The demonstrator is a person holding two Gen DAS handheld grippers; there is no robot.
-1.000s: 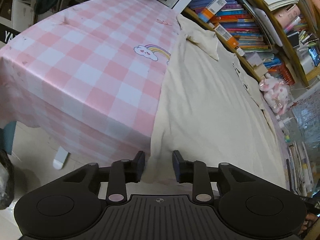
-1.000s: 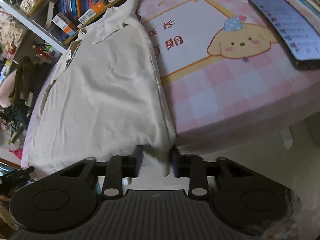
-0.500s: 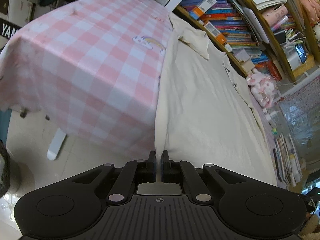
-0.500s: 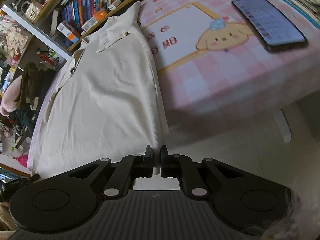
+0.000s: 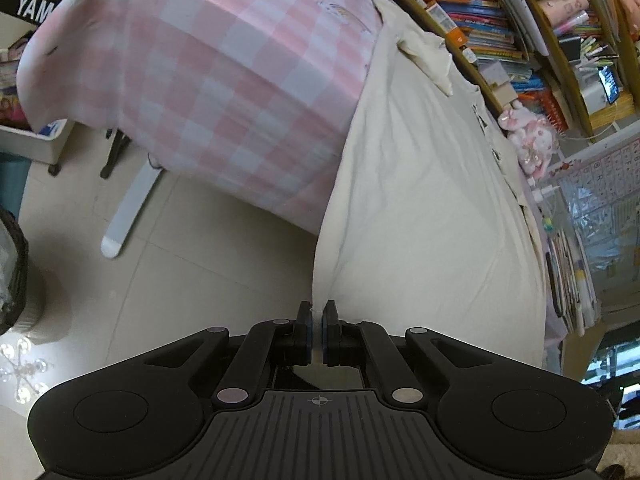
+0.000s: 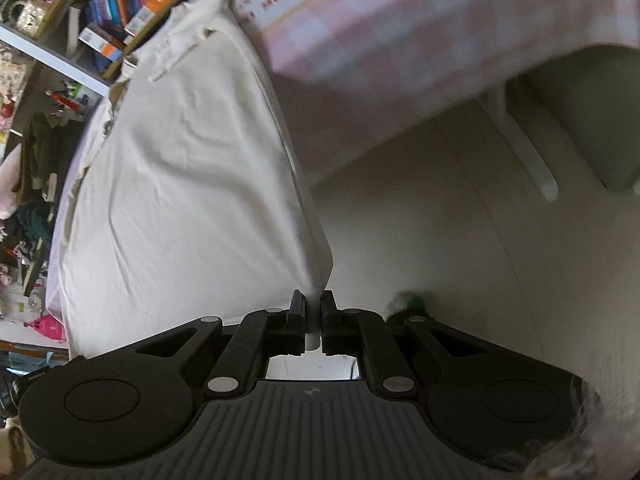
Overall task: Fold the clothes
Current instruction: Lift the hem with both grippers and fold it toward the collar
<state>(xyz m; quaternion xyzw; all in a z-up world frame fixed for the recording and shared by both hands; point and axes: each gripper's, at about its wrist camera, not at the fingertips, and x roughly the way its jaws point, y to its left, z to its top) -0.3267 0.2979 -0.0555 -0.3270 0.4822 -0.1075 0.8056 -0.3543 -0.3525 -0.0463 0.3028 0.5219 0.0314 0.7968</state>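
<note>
Both claws are clamped on the near hem of the cream shirt (image 5: 420, 184): the left claw (image 5: 318, 320) pinches the hem's left corner, and the right claw (image 6: 312, 312) pinches its right corner, cloth showing between each pair of pads. A second ago both claws stood apart with the hem lying between them; half a second ago they had already come together on it. Since then the near end of the shirt has come off the surface edge and now runs up taut from each claw, out over the tiled floor (image 5: 180, 280), while the rest of it, collar (image 5: 428, 56) at the far end, lies on the pink checked tablecloth (image 5: 224, 80). The surface edge sits farther from both cameras than before, and more floor and a white table leg (image 5: 128, 208) show on the left. In the right view the phone seen earlier has slid out of frame. A bookshelf (image 5: 500, 32) stands beyond the shirt.
</note>
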